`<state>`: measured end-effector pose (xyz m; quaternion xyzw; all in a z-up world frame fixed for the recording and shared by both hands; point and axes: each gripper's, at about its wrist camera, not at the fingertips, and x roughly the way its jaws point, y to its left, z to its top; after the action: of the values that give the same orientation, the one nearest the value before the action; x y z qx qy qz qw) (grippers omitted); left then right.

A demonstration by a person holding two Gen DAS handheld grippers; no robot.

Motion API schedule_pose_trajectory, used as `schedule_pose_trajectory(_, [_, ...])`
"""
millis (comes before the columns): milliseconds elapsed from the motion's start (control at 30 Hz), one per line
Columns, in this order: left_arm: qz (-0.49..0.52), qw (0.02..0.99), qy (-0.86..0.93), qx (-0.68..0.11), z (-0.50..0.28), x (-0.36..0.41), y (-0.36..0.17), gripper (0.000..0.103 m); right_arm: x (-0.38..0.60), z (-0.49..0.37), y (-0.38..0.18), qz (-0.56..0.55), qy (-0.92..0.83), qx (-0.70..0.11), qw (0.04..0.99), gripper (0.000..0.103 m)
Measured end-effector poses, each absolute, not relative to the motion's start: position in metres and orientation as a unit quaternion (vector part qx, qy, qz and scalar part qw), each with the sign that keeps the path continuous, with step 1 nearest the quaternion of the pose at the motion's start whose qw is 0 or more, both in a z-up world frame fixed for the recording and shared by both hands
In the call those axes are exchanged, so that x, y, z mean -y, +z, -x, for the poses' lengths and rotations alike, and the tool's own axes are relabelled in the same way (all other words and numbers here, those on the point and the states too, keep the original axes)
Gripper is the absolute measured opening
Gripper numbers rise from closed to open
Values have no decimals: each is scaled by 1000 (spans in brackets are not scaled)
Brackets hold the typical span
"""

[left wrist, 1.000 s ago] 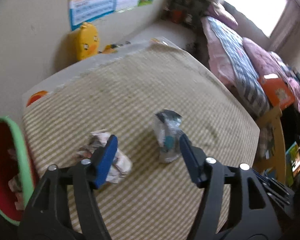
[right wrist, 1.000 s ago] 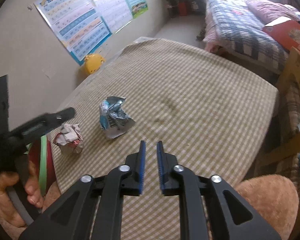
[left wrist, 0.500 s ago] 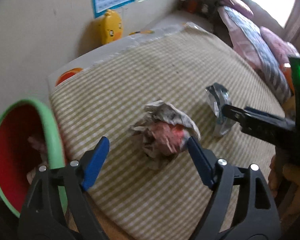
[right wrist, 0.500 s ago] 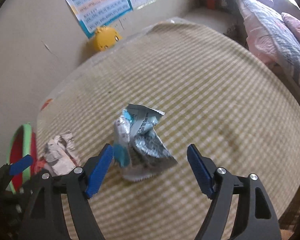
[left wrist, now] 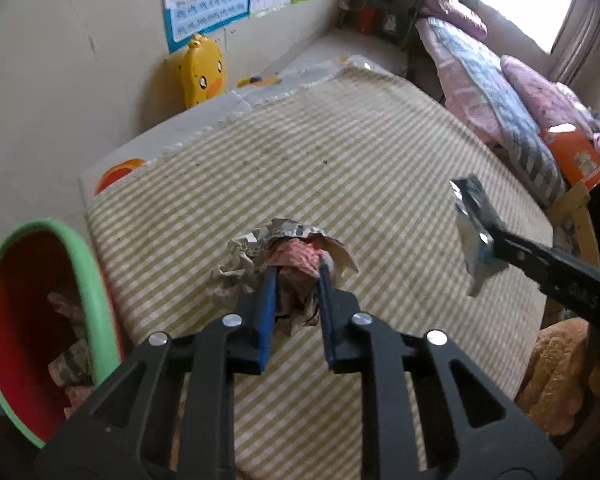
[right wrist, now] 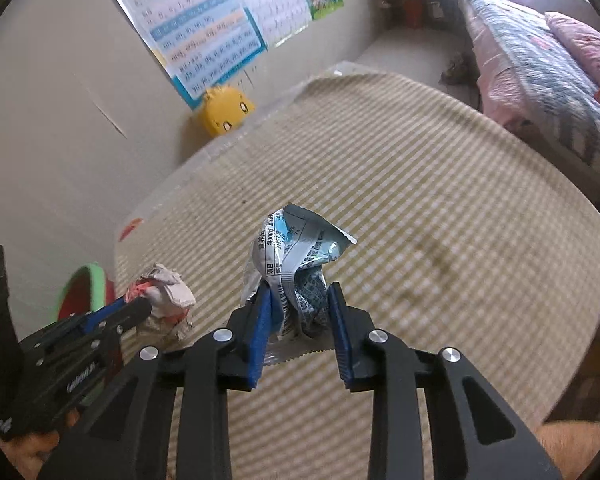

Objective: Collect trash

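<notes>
A crumpled paper ball [left wrist: 288,236] with a red patch lies on the checked tablecloth [left wrist: 340,152], and my left gripper [left wrist: 297,276] is shut on its near side. In the right wrist view the same paper ball [right wrist: 168,292] shows at lower left with the left gripper [right wrist: 136,308] on it. A crumpled silver-blue snack wrapper [right wrist: 296,256] stands between the blue pads of my right gripper [right wrist: 298,300]; the jaws are closing and both pads press on it. From the left wrist view, the wrapper [left wrist: 476,236] sits at the right gripper's tip [left wrist: 494,242]. A green-rimmed red bin [left wrist: 96,292] holds several scraps at the table's left edge.
A yellow duck-shaped box [left wrist: 202,70] stands against the wall under posters [right wrist: 204,36]. A bed with quilts [left wrist: 500,92] and an orange book [left wrist: 576,160] lie to the right. A wooden chair [left wrist: 580,216] and a brown plush thing [left wrist: 556,368] border the table's right side.
Both grippers stood open around their pieces half a second ago; now the left has closed on the paper ball and the right has closed in on the wrapper.
</notes>
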<state>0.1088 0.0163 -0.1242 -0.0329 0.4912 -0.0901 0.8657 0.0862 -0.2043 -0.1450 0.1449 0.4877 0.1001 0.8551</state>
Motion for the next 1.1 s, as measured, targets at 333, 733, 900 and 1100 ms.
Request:
schedule_pose_trajectory(333, [72,895,-51,-438,-71,-77,-81,19,163,-59,-102,-137,136,-472,860,27])
schedule_pose_trajectory(733, [112,888,52,-442,-44,-184,-95,19,23,-68,-86,-66,260,-495,826,28])
schedule_pose_trajectory(900, [136,875,84,-457,-35,-221,-110,19,-24,-71,-88,-44,296,-505,810,30])
schedule_pose_trajectory(1100, [142,870,98,-462,-30,-239,-120,19,-64,-81,-89,-22,317,-509,800,30])
